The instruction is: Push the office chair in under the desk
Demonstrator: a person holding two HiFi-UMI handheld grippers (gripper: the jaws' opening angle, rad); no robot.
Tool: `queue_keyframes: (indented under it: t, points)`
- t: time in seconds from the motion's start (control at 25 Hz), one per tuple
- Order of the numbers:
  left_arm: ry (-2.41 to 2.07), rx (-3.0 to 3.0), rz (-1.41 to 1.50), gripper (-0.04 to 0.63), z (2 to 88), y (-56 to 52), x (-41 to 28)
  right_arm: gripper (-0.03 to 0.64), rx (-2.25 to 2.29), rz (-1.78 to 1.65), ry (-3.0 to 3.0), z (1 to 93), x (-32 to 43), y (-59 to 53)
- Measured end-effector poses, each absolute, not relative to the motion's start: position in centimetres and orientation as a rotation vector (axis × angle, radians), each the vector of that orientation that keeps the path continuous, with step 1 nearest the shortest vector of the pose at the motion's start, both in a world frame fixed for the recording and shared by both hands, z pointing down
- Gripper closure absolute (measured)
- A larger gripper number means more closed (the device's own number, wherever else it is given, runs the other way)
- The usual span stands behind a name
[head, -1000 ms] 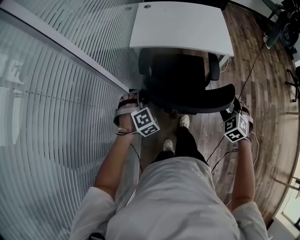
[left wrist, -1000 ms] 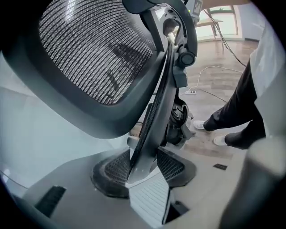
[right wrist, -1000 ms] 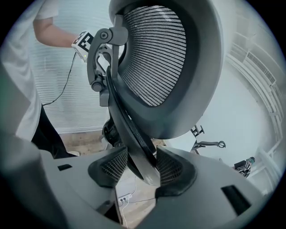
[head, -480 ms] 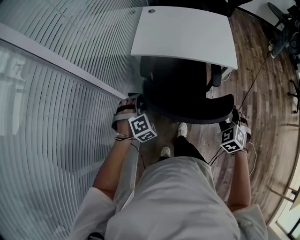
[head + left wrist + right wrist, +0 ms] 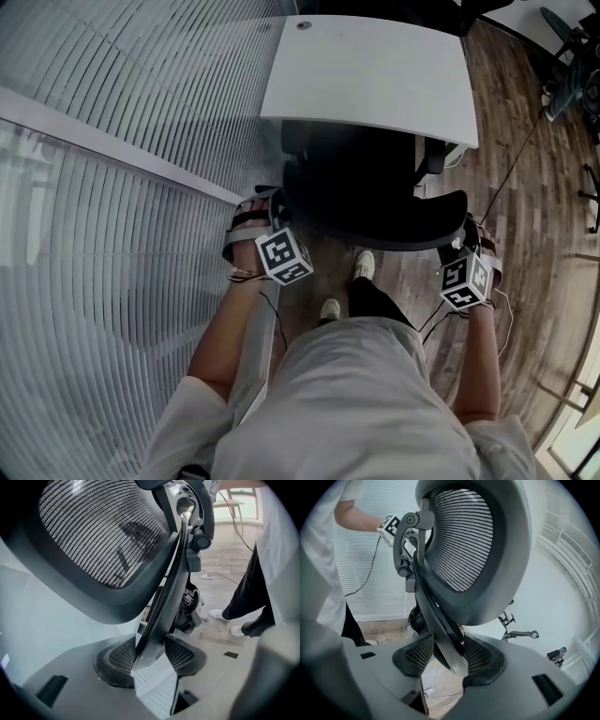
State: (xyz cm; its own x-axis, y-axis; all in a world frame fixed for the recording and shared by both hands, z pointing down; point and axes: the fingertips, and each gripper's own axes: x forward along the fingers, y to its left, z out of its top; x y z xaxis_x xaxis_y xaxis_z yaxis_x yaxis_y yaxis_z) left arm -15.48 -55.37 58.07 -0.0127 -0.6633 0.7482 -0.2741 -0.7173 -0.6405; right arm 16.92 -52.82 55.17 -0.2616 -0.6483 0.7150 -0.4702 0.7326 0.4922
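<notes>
The black mesh office chair stands at the white desk, its seat partly beneath the desktop. My left gripper grips the left end of the backrest's rim and my right gripper grips the right end. In the left gripper view the backrest's dark rim runs down between the ribbed pads of the left gripper, touching them. The right gripper view shows the same for the right gripper on the backrest.
A glass wall with blinds runs close along the left of the chair and desk. The person's feet stand on the wooden floor behind the chair. Cables trail at the right, and another chair's base sits far right.
Both grippers and the chair have moved forward towards the desk; more of the seat and armrests now lies under the desktop. The grips have not changed.
</notes>
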Motion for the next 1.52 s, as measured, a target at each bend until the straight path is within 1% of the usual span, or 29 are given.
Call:
queue_keyframes:
  t: [1.08,1.52]
  points:
    - [1.050,-1.890,-1.898,0.390,56.7,-65.8,-14.4,0.407,0.826,-0.264,-1.963,54.0,18.3,-63.1]
    - [1.056,-1.883,-1.886,0.388,56.5,-70.1,-14.1,0.407,0.823,-0.272,-1.969,53.7,18.6,-67.5]
